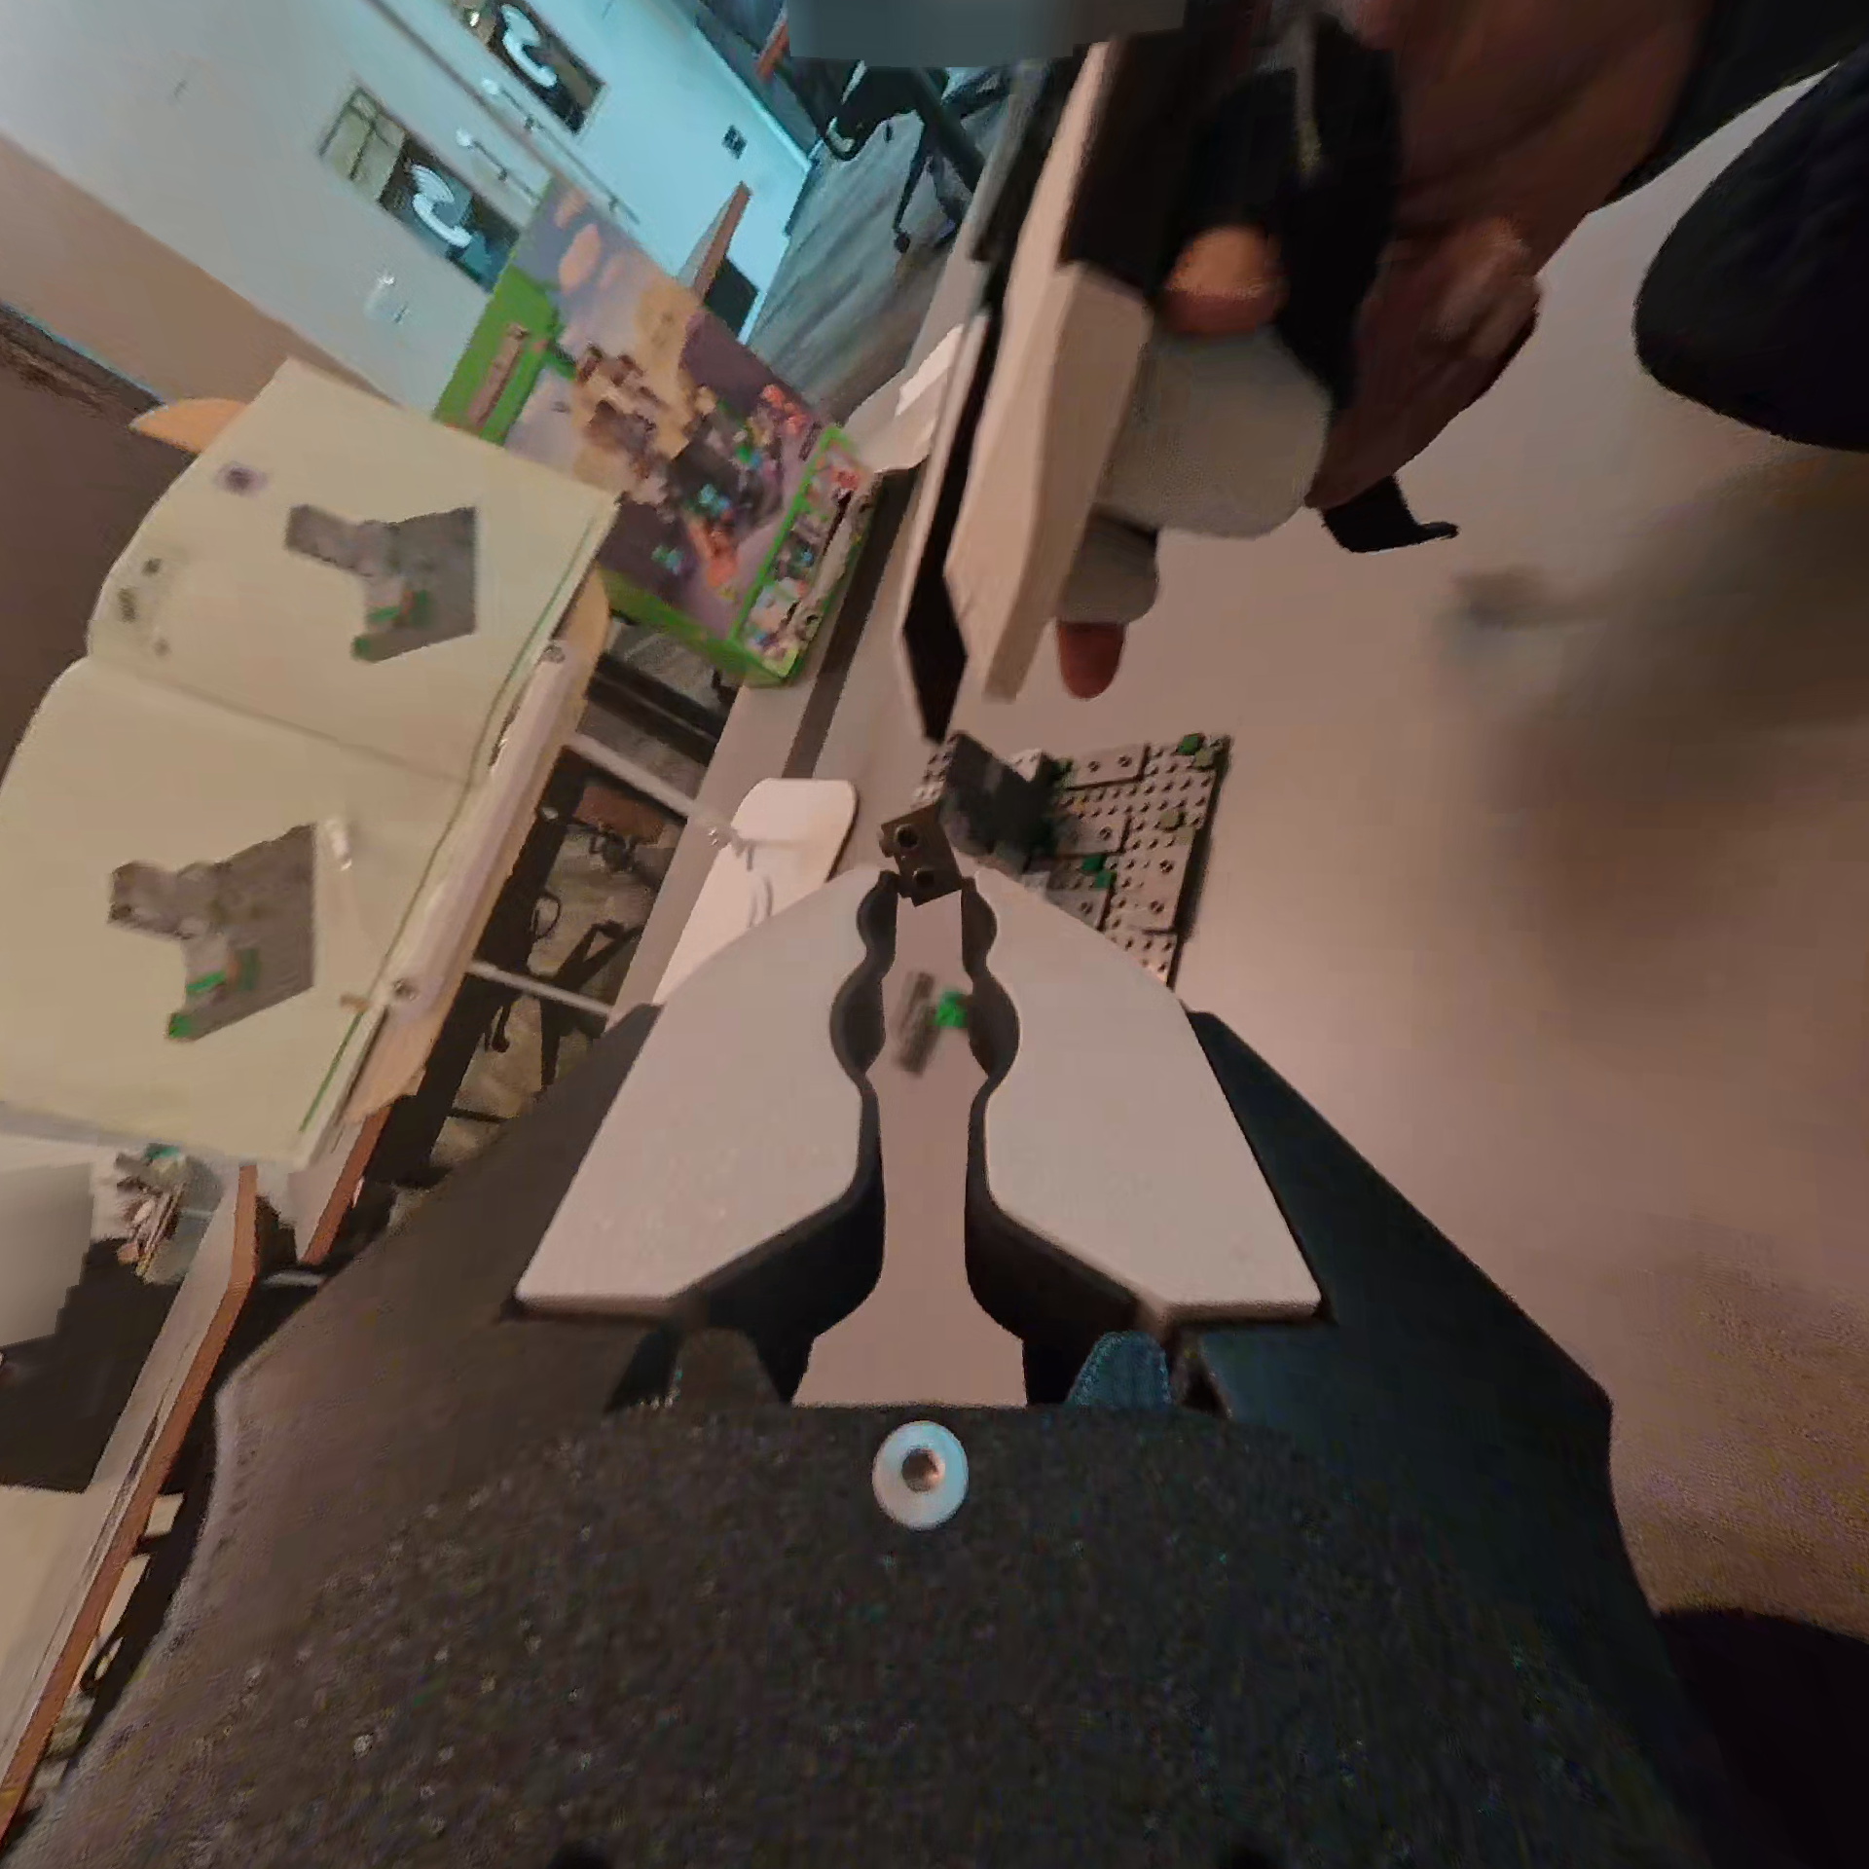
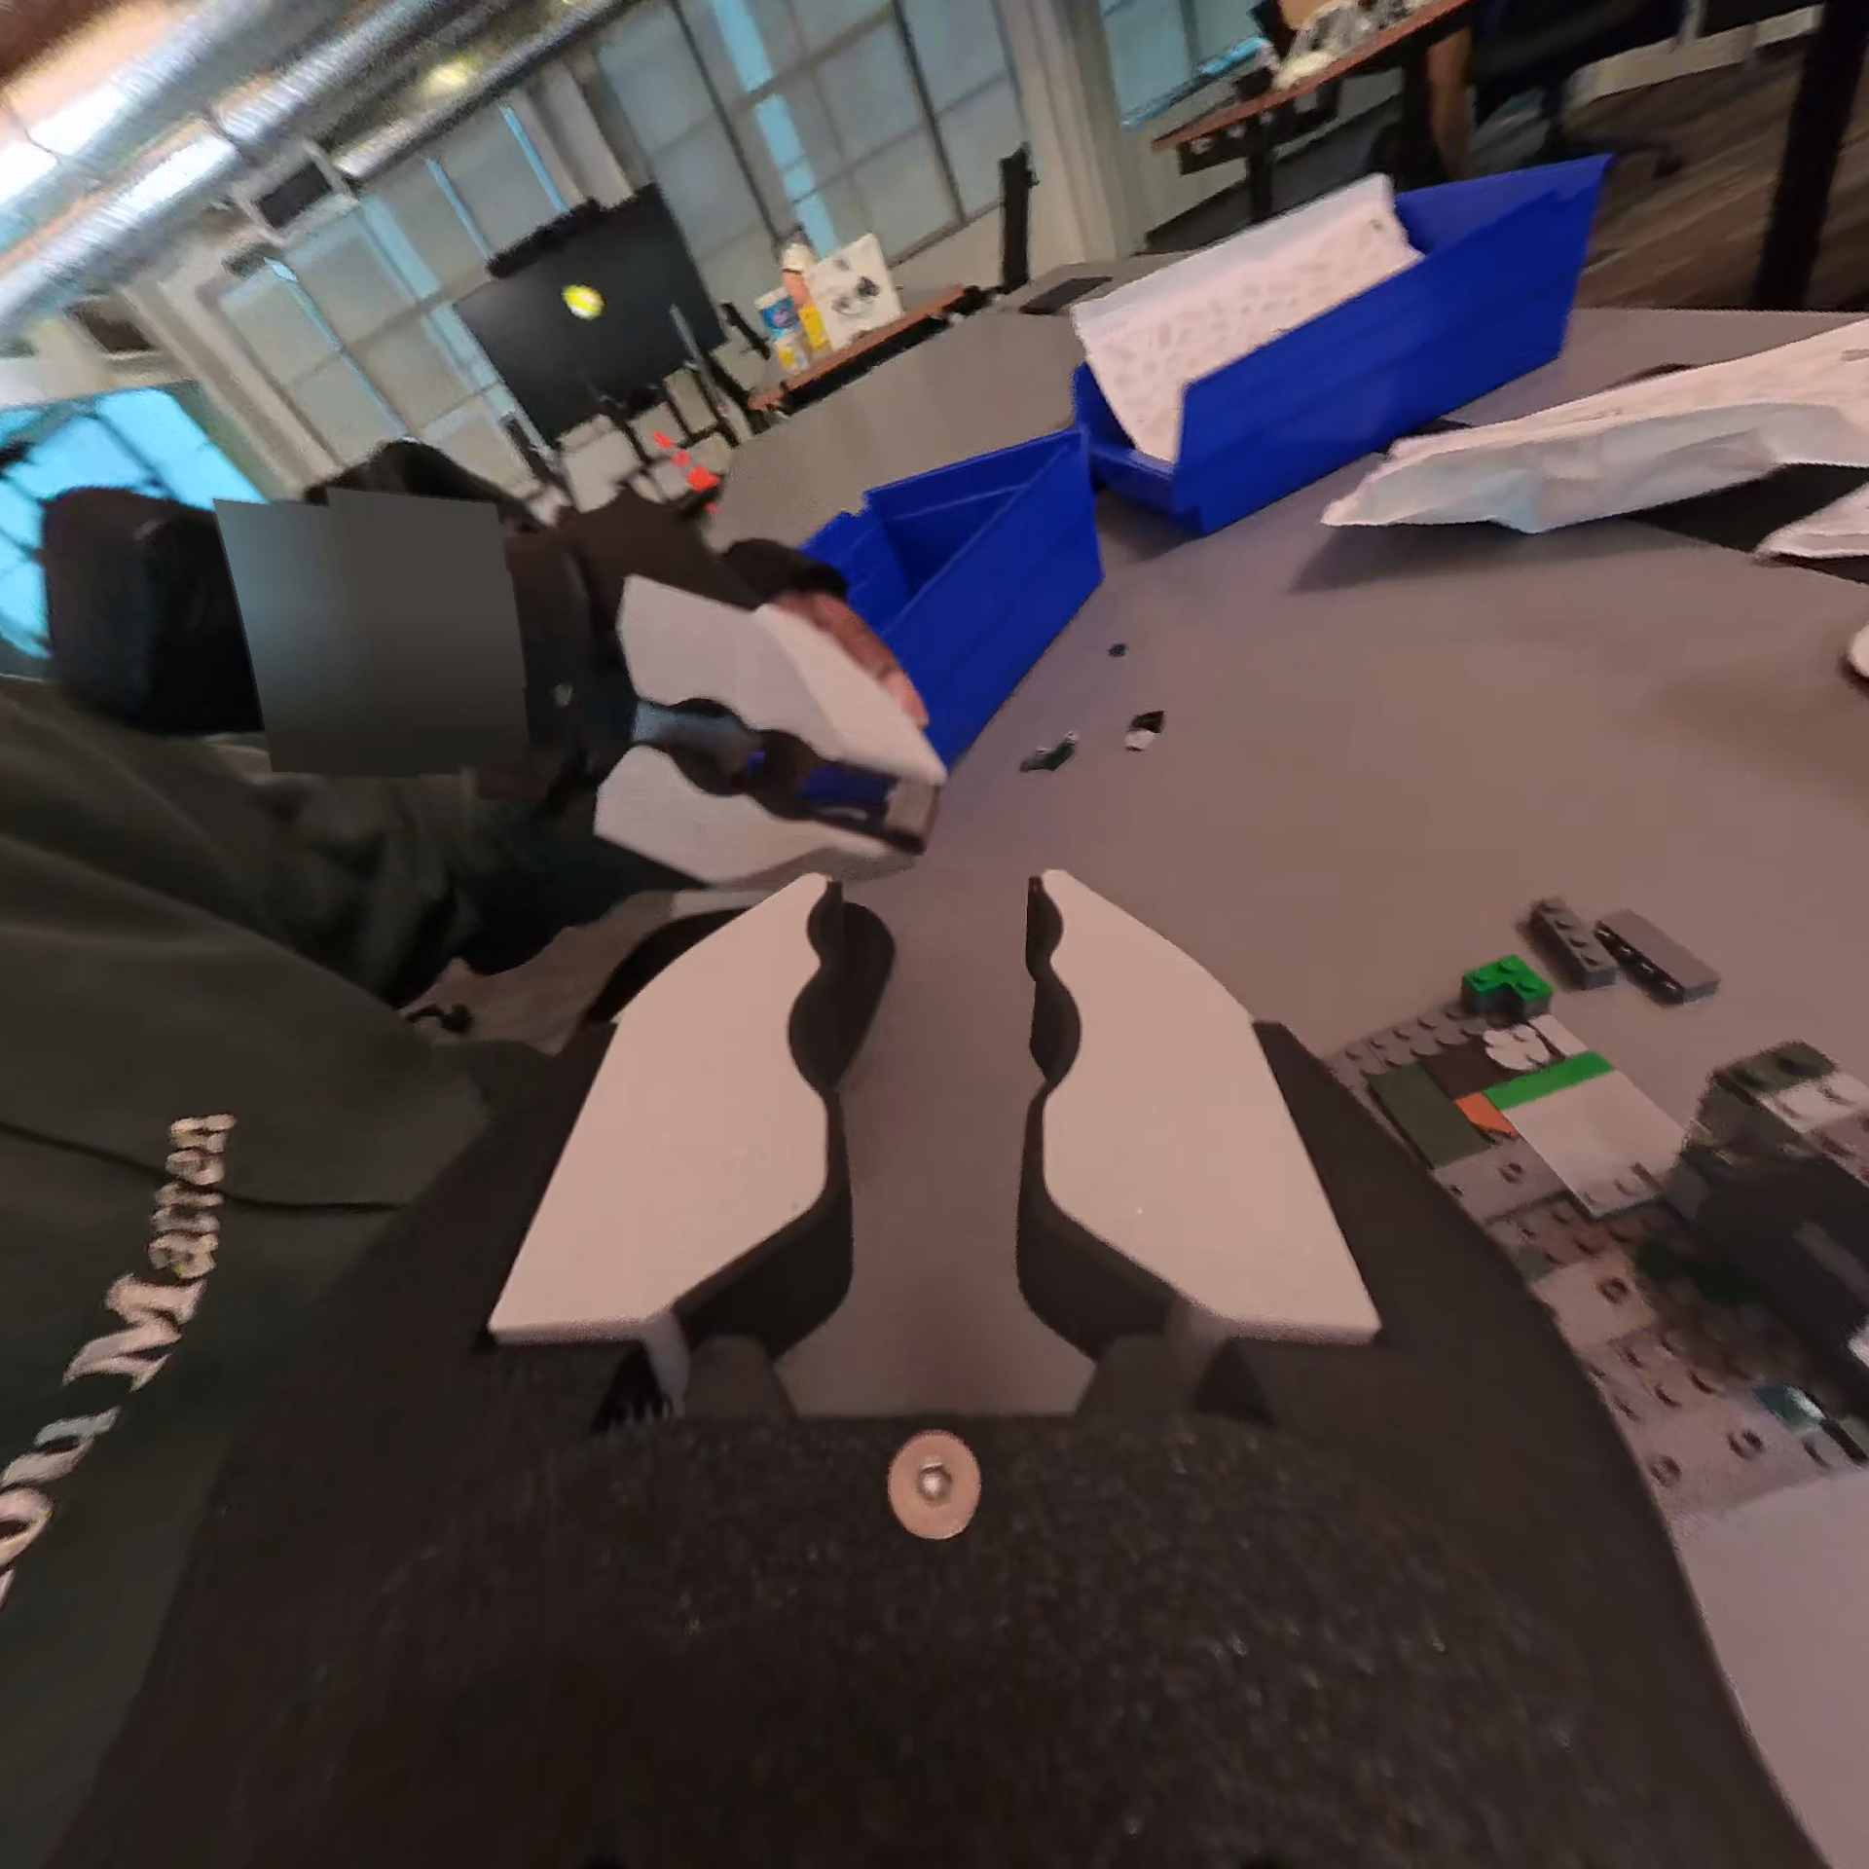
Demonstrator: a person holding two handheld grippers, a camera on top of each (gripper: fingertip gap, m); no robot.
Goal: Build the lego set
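Note:
My left gripper (image 1: 925,888) is shut on a small dark brick (image 1: 918,858), pinched at its fingertips and held above the table. Just beyond it stands the partly built lego model on a grey baseplate (image 1: 1163,809), which also shows at the right of the right wrist view (image 2: 1578,1143). My right gripper (image 2: 930,890) is open and empty over the grey table. It shows held in a hand at the top of the left wrist view (image 1: 1021,425). The left gripper (image 2: 789,748) shows to the left of the right gripper's tips.
Loose grey bricks (image 2: 1618,951) and a green piece (image 2: 1507,983) lie beside the model. Small pieces (image 2: 1052,753) lie near two blue bins (image 2: 981,597). White bags (image 2: 1618,445) lie at the far right. An open instruction booklet (image 1: 253,728) and the set's box (image 1: 698,475) stand at the left. My two grippers' fingertips are within a few centimetres of each other.

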